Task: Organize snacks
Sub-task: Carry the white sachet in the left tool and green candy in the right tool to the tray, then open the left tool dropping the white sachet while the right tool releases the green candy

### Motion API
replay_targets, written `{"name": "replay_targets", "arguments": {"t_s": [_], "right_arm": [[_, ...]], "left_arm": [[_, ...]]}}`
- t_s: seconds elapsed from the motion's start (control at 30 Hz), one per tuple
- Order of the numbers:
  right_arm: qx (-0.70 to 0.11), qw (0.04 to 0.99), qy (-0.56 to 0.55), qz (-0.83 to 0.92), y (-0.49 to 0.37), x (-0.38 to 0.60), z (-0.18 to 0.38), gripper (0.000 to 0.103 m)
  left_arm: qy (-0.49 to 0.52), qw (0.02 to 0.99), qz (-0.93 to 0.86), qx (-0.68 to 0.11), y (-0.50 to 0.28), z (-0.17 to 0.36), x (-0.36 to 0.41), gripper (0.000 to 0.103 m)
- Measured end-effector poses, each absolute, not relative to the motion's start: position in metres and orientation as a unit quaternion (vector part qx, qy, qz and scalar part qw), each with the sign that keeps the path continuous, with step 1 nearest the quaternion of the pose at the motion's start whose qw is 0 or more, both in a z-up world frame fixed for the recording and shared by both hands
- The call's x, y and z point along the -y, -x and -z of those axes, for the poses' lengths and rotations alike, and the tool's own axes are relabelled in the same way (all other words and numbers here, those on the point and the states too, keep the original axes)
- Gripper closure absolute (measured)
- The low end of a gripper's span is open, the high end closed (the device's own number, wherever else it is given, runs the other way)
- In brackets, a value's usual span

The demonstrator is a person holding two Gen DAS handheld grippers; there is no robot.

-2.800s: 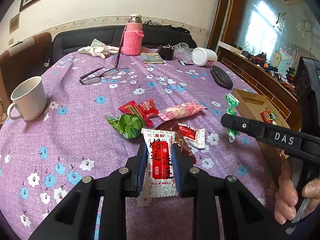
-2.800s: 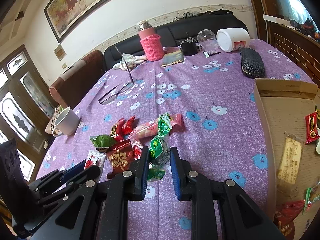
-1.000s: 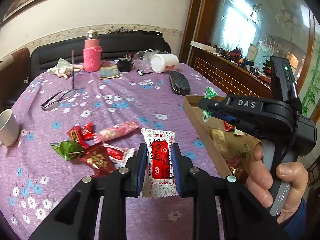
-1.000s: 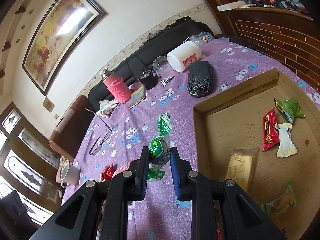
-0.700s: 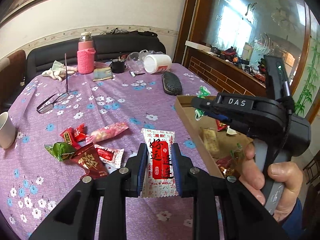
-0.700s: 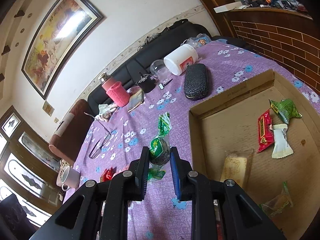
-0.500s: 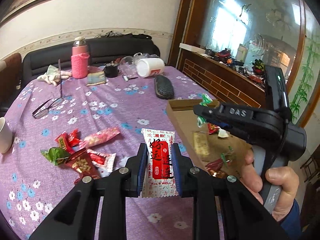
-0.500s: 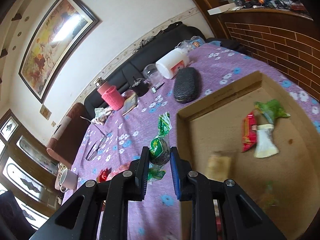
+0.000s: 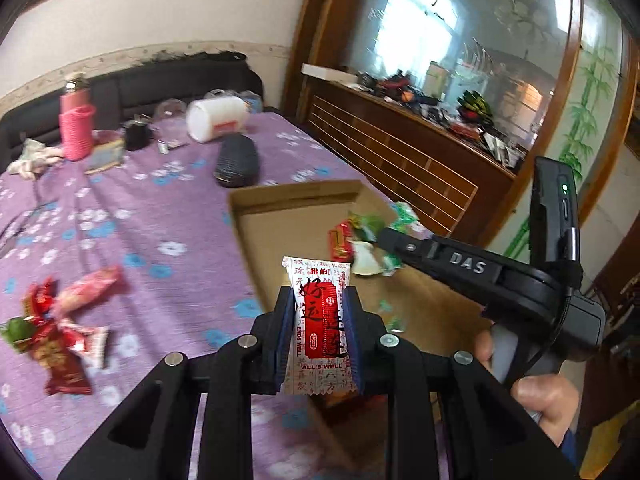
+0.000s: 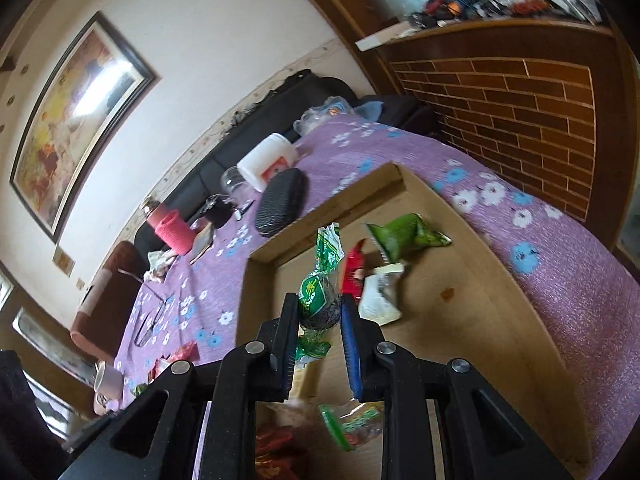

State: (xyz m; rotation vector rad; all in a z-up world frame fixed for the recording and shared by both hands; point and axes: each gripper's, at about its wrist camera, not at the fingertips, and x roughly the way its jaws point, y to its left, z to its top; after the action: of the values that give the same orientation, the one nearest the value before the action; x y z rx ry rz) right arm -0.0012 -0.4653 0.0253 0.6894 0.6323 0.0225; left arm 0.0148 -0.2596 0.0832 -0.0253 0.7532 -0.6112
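Note:
My left gripper (image 9: 318, 312) is shut on a white and red snack packet (image 9: 318, 320), held above the near left edge of the shallow cardboard box (image 9: 280, 216). My right gripper (image 10: 319, 316) is shut on a green wrapped candy (image 10: 318, 296) and hangs over the box (image 10: 460, 312); it also shows at the right of the left wrist view, in a person's hand (image 9: 540, 396). Inside the box lie a green packet (image 10: 404, 234), a red packet (image 10: 352, 276) and a white packet (image 10: 378, 292). Several loose snacks (image 9: 60, 320) stay on the purple cloth at the left.
A black glasses case (image 9: 236, 160), a white jar (image 9: 216, 118) on its side, a pink bottle (image 9: 76, 128) and a small dark cup stand at the table's far side. Glasses (image 10: 150, 320) and a white mug (image 10: 106, 380) lie left. A wooden sideboard (image 9: 400, 152) runs along the right.
Both grippers have swung to the right, away from the loose snack pile and over the cardboard box, each still holding its snack. The box now fills most of the right wrist view.

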Motion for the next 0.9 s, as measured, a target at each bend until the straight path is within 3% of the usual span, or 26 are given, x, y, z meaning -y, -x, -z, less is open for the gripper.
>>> {"name": "replay_targets", "arguments": {"t_s": [0.27,0.9], "right_arm": [[-0.341,0.866,-0.364,0.031,-0.005,0.487,-0.005,0.081],[-0.357,0.872,-0.330,0.054,-0.008,0.480,-0.002,0.080]], "left_arm": [[-0.008,0.861,0.323,-0.393,-0.023,-0.050,0.304,0.080],[0.003,0.851,0.332,-0.408,-0.036,-0.029,0.305,0.079]]}}
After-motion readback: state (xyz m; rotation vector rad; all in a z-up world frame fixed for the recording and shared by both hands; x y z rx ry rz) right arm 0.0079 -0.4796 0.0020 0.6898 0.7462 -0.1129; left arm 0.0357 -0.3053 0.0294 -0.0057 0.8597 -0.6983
